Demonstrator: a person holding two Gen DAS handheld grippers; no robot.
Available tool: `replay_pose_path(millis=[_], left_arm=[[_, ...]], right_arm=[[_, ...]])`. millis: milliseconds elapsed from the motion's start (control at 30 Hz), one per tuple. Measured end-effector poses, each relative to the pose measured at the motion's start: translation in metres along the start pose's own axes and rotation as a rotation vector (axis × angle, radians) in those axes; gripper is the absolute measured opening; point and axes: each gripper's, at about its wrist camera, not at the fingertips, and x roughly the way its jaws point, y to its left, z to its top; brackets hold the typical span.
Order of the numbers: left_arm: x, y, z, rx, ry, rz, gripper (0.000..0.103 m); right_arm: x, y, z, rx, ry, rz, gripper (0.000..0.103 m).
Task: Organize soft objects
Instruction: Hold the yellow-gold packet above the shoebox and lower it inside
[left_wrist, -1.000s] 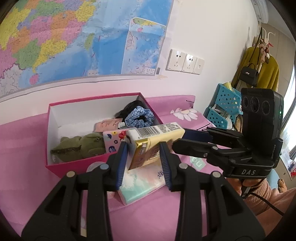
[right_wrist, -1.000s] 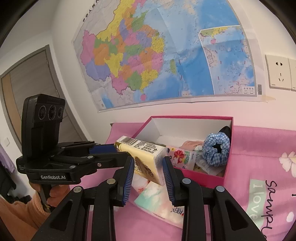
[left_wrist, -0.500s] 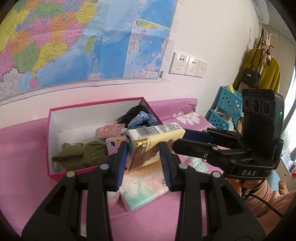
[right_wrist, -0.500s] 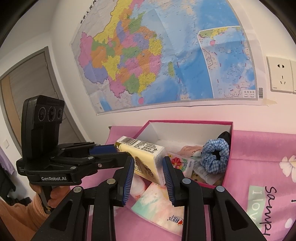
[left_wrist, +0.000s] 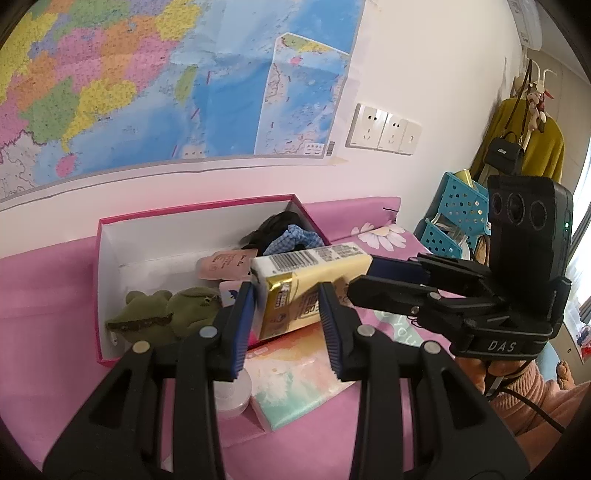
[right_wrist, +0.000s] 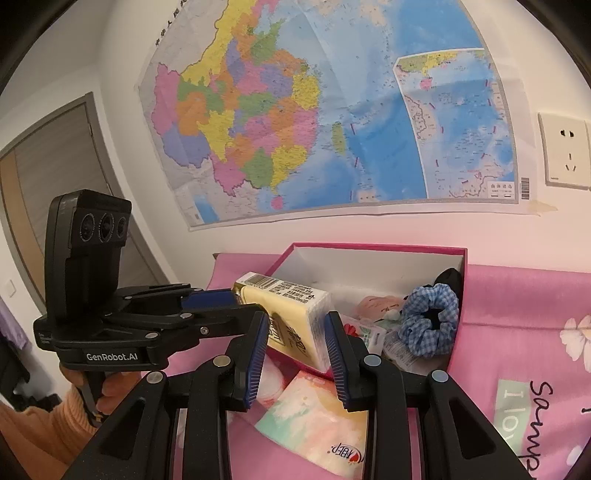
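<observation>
Both tools pinch the same yellow tissue pack, one at each end: the left tool (left_wrist: 286, 325) presses its blue ribbed pads on the gold-printed end of the tissue pack (left_wrist: 306, 280), and the right tool (right_wrist: 295, 349) clamps the opposite end, jaws narrowed to the pack's width. The pack hangs over the front rim of the pink box (left_wrist: 107, 236), white inside. In the box lie a green plush frog (left_wrist: 162, 314) at 9 o'clock, a blue gingham scrunchie (right_wrist: 430, 321) at 3 o'clock, and small sachets between. A soft pastel tissue packet (right_wrist: 314, 421) lies flat on the pink cloth (right_wrist: 517, 306) below.
</observation>
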Motion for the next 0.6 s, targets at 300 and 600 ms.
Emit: replay_pose_path(millis=[300,600], left_arm=[[0.0,0.003,0.004,0.002,-0.003,0.013,0.037],[0.004,0.008,0.009,-0.001,-0.001,0.026,0.037]], right_arm=[[0.006,-0.002,0.004,0.006,-0.009,-0.001,0.032],[0.012,-0.005,0.008,0.009,-0.01,0.0,0.032]])
